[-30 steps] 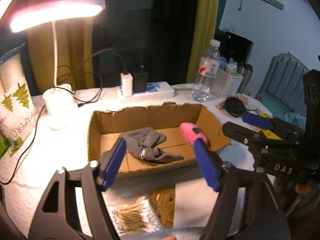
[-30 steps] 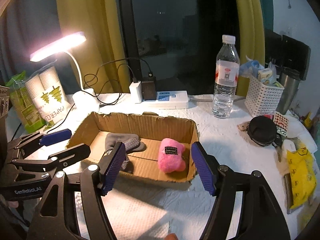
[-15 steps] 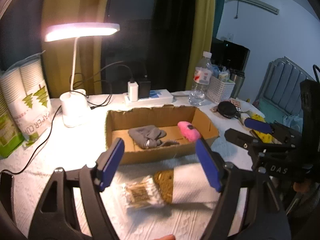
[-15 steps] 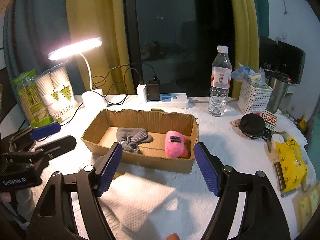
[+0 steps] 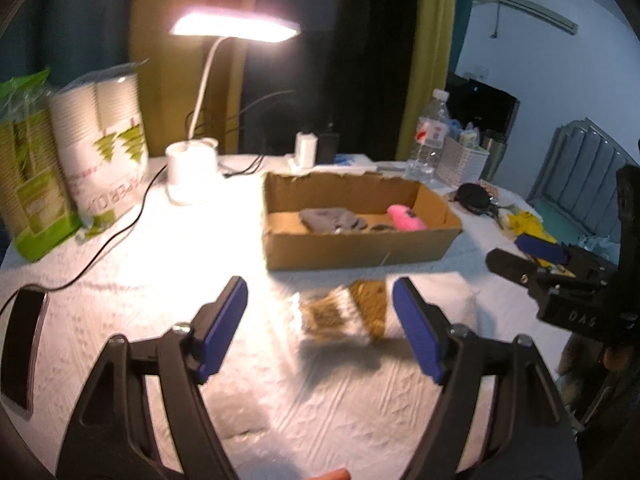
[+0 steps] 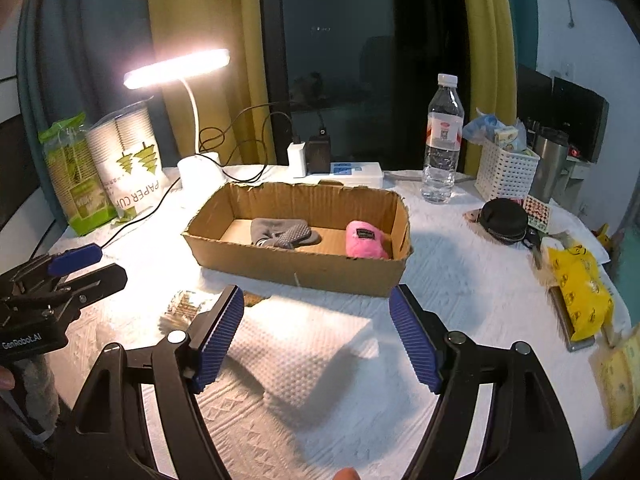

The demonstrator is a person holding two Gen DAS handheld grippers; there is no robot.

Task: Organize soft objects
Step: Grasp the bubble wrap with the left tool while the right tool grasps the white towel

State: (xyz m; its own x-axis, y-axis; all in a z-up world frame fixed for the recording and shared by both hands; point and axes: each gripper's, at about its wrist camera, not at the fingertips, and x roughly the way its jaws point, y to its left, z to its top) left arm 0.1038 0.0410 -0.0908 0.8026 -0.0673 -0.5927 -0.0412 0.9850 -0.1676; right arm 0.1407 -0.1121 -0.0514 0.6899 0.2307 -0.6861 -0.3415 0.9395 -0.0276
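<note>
An open cardboard box (image 6: 304, 268) stands mid-table and holds a grey sock (image 6: 282, 233) at its left and a pink plush toy (image 6: 365, 239) at its right. They also show in the left wrist view as box (image 5: 356, 254), sock (image 5: 332, 219) and pink toy (image 5: 405, 218). My right gripper (image 6: 324, 336) is open and empty, in front of the box above a folded white paper towel (image 6: 304, 344). My left gripper (image 5: 320, 332) is open and empty, left of the right one, above the white cloth.
A bag of cotton swabs (image 5: 328, 314) and a brown pad (image 5: 370, 304) lie by the towel. A lit desk lamp (image 6: 192, 120), paper-cup packs (image 6: 128, 168), power strip (image 6: 352, 170), water bottle (image 6: 442, 140), white basket (image 6: 506, 168), black pouch (image 6: 502, 220) and yellow bags (image 6: 580, 292) ring the box.
Both grippers have pulled back and up from the box, which now looks smaller and farther. The sock and pink toy stay inside it. Both grippers stay open.
</note>
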